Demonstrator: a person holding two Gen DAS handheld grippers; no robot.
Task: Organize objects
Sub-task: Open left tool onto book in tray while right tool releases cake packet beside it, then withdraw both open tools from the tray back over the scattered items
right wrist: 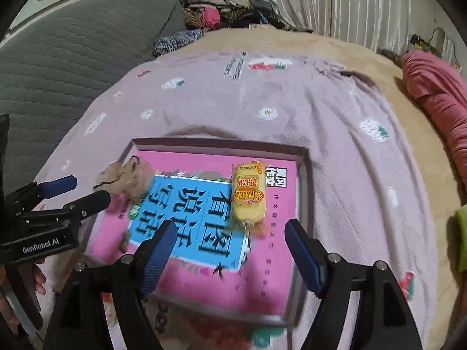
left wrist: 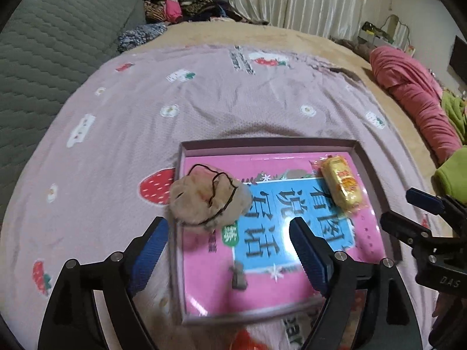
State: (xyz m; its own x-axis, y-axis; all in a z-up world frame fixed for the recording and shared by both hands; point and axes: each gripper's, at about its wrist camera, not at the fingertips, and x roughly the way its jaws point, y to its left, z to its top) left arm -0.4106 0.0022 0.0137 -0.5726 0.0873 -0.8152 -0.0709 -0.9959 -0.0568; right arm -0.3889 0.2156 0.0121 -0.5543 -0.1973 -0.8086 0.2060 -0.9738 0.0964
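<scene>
1. Both tools stand spread with nothing between the pads: the left tool (left wrist: pixel 229 243) hangs over the tray's left half, the right tool (right wrist: pixel 230 248) over its right half.
2. At 9 o'clock in the shallow tray (left wrist: pixel 268 143), a fluffy beige pouch (left wrist: pixel 208 199) with a dark cord overhangs the left rim. It looks light, soft and squashy; I would pinch across its body, as the thin cord may slip out.
3. Flat on the tray floor lies a pink-and-blue book (left wrist: pixel 262 233). It looks stiff, glossy and slippery, heaviest of the three; take it by an edge, which the tray walls make awkward.
4. At 1 o'clock on the book rests a yellow wrapped snack (right wrist: pixel 248 195). It seems light, crinkly and crushable; grip gently across its short width.
5. Writing: large Chinese characters on the book's cover, seen upside down; "GenRobot.AI" on the left tool's body in the right wrist view, "DAS" on the right tool's body in the left wrist view; a printed number on the wrapper is too blurred to read.
6. All of this sits on a strawberry-print blanket (left wrist: pixel 204 102) over a bed.
</scene>
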